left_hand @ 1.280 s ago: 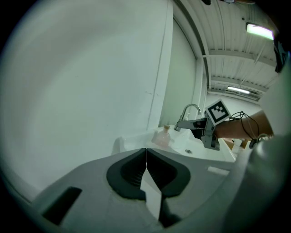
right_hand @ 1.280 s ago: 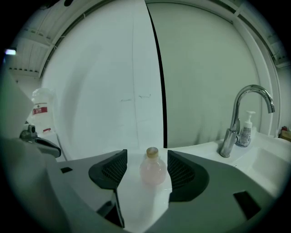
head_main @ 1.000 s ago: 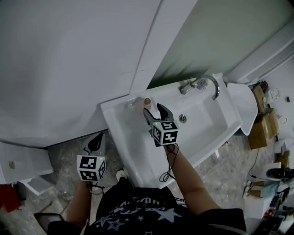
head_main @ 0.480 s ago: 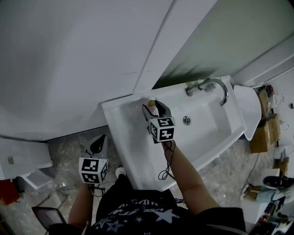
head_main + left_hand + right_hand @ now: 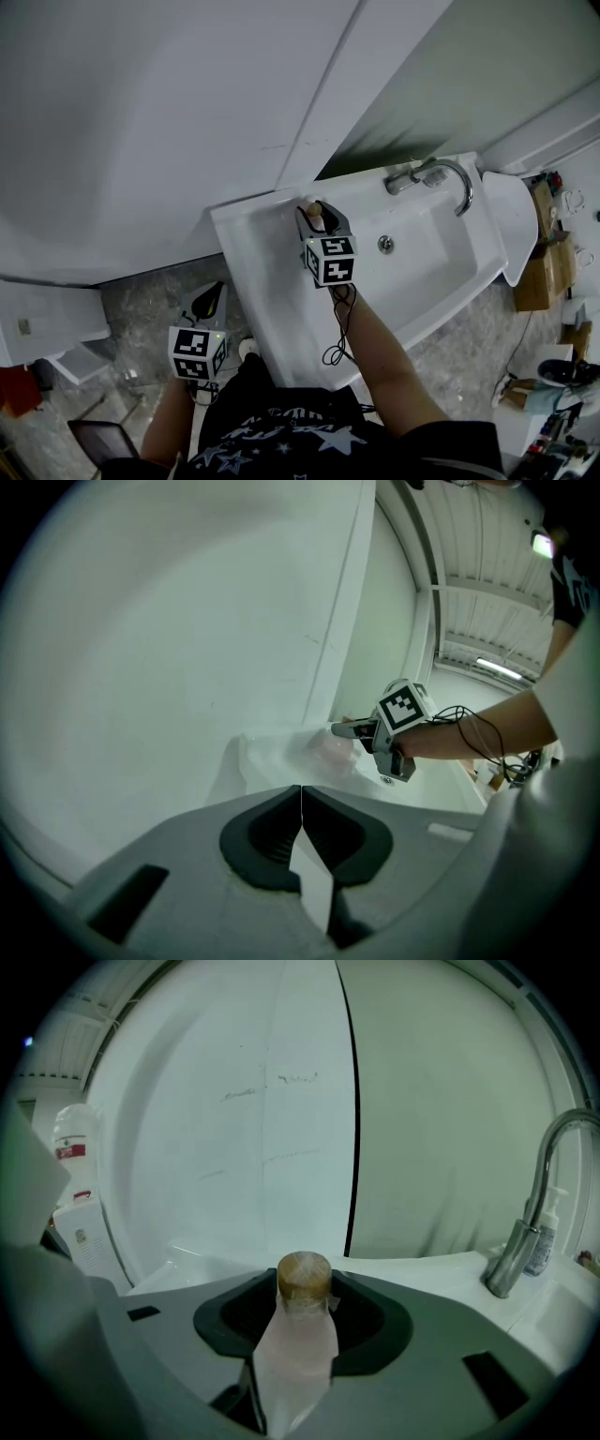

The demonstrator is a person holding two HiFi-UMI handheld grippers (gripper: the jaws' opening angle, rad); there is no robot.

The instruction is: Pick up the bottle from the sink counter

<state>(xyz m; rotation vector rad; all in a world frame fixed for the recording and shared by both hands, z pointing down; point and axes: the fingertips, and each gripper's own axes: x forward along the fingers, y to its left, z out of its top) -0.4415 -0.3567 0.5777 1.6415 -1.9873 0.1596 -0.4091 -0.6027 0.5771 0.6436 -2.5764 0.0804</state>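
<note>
1. The wall (image 5: 187,112) stands just behind the bottle (image 5: 298,1335), leaving little room on its far side.
2. To the right, the basin (image 5: 422,272) lies open up to the faucet (image 5: 405,178).
3. The near side seems free, though a forearm (image 5: 380,352) hides part of it.

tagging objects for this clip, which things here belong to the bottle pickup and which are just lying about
In the job: bottle; sink counter; right gripper, claw closing around the bottle.

Lying about: faucet; pump bottle; cardboard boxes; left gripper, claw shut.
</note>
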